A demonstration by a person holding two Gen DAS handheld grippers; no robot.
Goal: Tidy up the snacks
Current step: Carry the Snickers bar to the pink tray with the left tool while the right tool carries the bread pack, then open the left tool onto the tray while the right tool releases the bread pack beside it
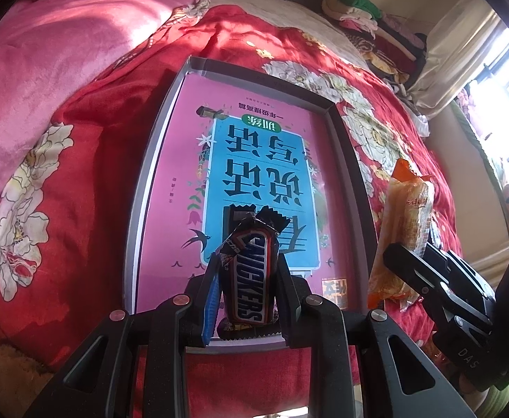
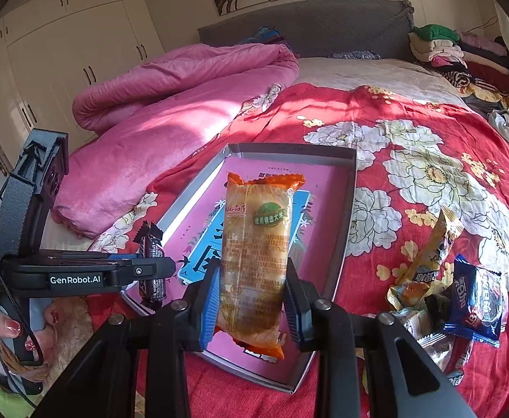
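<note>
My left gripper (image 1: 245,275) is shut on a Snickers bar (image 1: 251,275) and holds it over the near end of a shallow grey box (image 1: 143,188) with a pink and blue book cover inside. My right gripper (image 2: 252,280) is shut on a long orange rice-cracker packet (image 2: 254,254), held upright over the same box (image 2: 350,209). In the left wrist view the orange packet (image 1: 406,223) and right gripper (image 1: 425,268) are beside the box's right wall. In the right wrist view the left gripper (image 2: 151,271) with the Snickers bar (image 2: 149,244) is at the box's left wall.
The box lies on a red floral quilt (image 2: 411,174) on a bed. A pile of several loose snack packets (image 2: 456,292) lies on the quilt right of the box. A rolled pink blanket (image 2: 170,104) lies at back left. Folded clothes (image 2: 463,55) are stacked at back right.
</note>
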